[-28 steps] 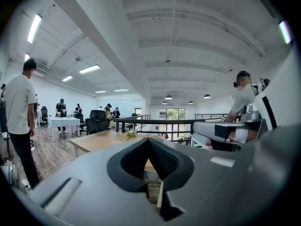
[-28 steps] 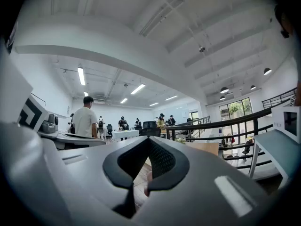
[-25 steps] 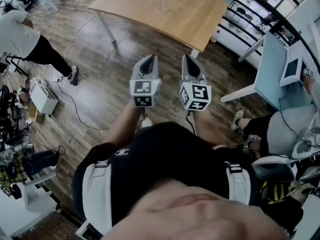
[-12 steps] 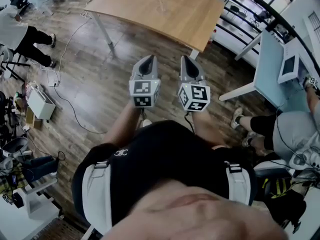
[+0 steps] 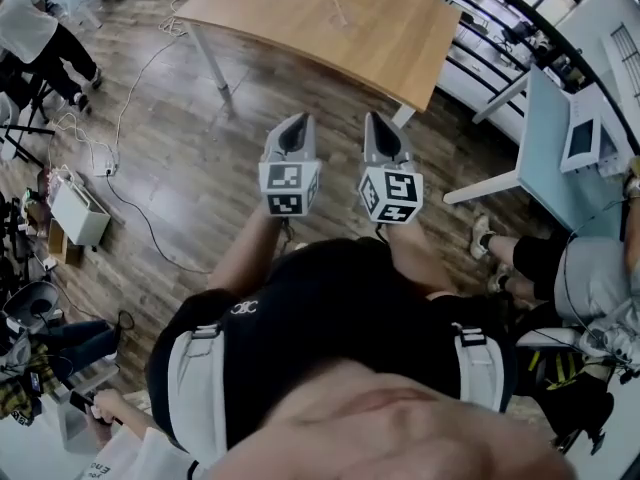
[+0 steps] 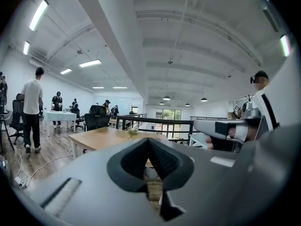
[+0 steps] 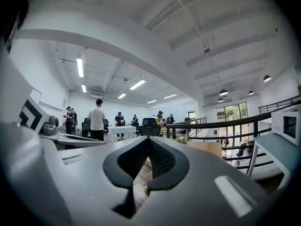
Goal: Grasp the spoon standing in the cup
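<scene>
Left claw [image 5: 297, 118] and right claw [image 5: 376, 118] both closed on nothing, side by side over the wood floor [image 5: 190, 178], well short of the tabletop [image 5: 410, 43]. Faint clear cup [image 5: 340, 10] mid-tabletop; spoon too small to tell.

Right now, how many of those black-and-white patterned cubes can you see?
2. One cube sits on the left gripper, the other on the right gripper, side by side. I see no sign of more, though some could be hidden.
</scene>
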A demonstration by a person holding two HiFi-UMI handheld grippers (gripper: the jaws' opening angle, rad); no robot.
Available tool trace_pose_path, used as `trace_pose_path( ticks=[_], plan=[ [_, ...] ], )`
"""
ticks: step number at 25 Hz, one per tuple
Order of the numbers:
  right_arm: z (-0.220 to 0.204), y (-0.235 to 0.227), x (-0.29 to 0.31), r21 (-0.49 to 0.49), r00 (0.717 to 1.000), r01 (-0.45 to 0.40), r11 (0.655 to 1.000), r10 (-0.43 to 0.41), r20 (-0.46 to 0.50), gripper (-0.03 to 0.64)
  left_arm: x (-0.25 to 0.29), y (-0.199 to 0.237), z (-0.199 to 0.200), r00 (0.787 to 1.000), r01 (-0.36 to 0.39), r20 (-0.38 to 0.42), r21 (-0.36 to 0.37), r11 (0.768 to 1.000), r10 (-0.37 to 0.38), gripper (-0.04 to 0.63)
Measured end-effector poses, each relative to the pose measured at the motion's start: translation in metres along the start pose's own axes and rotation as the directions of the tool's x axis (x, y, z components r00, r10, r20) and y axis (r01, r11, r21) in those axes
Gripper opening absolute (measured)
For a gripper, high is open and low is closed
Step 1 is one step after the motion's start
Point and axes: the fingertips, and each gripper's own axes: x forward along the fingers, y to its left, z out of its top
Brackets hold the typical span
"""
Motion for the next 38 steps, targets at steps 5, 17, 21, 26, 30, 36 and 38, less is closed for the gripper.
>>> trace_pose_path(
  ticks=[5,17,21,26,30,36,38],
  plan=[
    [-0.002,0.009,0.021,-0.014,1.000,0.009,1.000,-0.010,-0.026,0.000,0.007,0.023,-0.005,1.000,0.006,-0.024,-0.024,1.000,-0.006,0.011],
    [-0.013,-0.016,0.091,0.045,0.999,0.018,0.999,-0.016,-0.039,0.000,0.070,0.047,-0.005,0.997,0.022,-0.069,0.005,1.000,-0.022,0.011],
    [-0.001,-0.037,0.122,0.052,1.000,0.002,0.999,-0.001,-0.019,0.000,0.104,0.050,0.007,0.998,0.012,-0.054,0.035,0.999,-0.011,0.011],
    [0.008,-0.067,0.153,0.061,1.000,-0.017,0.998,0.018,-0.016,0.000,0.143,0.041,0.029,0.998,0.004,-0.058,0.041,0.999,-0.002,0.011],
    [0.017,-0.095,0.178,0.085,1.000,-0.030,0.996,0.030,-0.003,0.000,0.179,0.038,0.036,0.997,-0.010,-0.072,0.025,1.000,0.012,0.011],
    [0.022,-0.148,0.207,0.090,0.999,-0.043,0.995,0.040,0.025,0.000,0.239,0.025,0.044,0.997,-0.043,-0.063,0.049,0.998,0.046,0.011],
    [0.020,-0.167,0.214,0.095,0.999,-0.042,0.995,0.039,0.030,0.000,0.258,0.018,0.044,0.997,-0.048,-0.060,0.057,0.997,0.051,0.011]
  ],
)
